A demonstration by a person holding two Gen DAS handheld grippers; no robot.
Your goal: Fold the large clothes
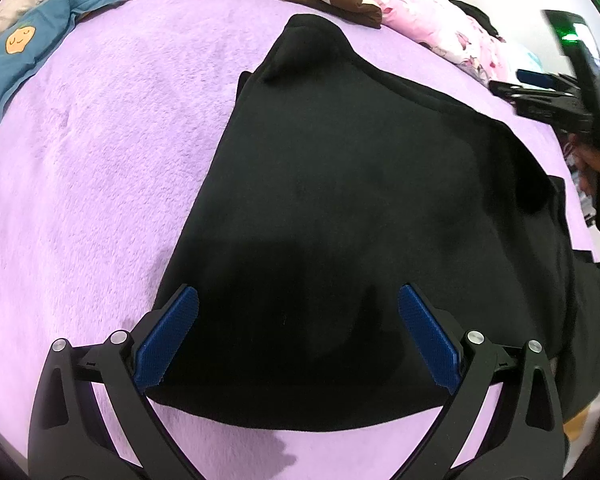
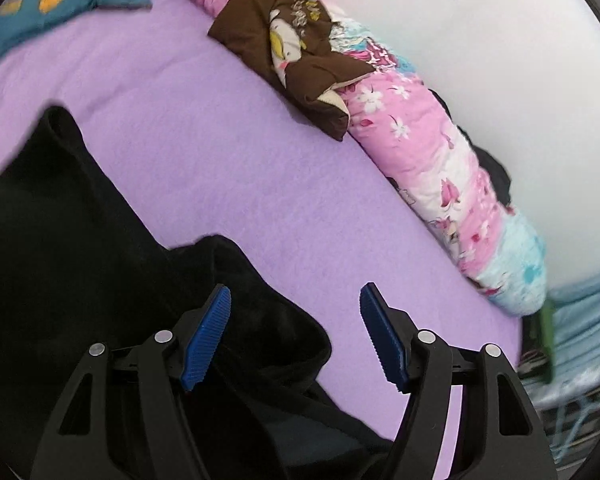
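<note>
Okay, purple fleece blanket (image 1: 100, 152) covers the bed, biggest thing here. On it lies the black garment (image 1: 340, 220), spread mostly flat, one narrow end toward the far pillows, its near hem just in front of my left gripper (image 1: 298, 308). Pink floral quilt roll (image 2: 432, 168) runs along the far edge, brown printed cloth (image 2: 284, 44) draped on it, teal blanket (image 1: 24, 48) at the far left corner. Left fingers wide, over the garment, holding nothing. My right gripper (image 2: 296, 312) wide too, empty, left pad (image 2: 206, 340) above a bunched black fold.
</note>
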